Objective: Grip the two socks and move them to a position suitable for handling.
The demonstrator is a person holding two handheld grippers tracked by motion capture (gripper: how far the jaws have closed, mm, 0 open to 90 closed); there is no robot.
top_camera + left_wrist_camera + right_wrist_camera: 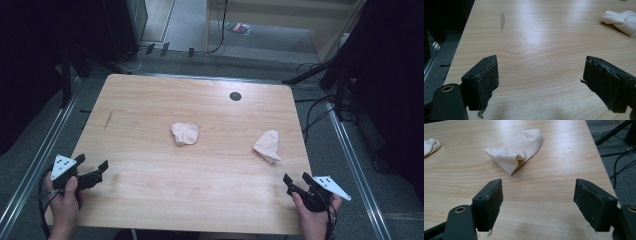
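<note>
Pale socks, one (184,133) mid-table and one (267,146) near the right edge, are untouched while the left gripper (91,169) and right gripper (296,180) are held wide open and empty, so perhaps the limp fabric could be pushed off the table (150,100) by a low approach.

We look down from above the near edge of the table (200,165), facing forward, far enough back to take in the whole top and the floor beyond. Our left gripper (540,82) camera sits low at the near left corner, close to the wood, looking across towards the middle sock (621,20). Our right gripper (537,203) camera sits equally low at the near right corner, looking at the right sock (516,150) (the middle sock shows at its left edge too, so both low views share it).
</note>
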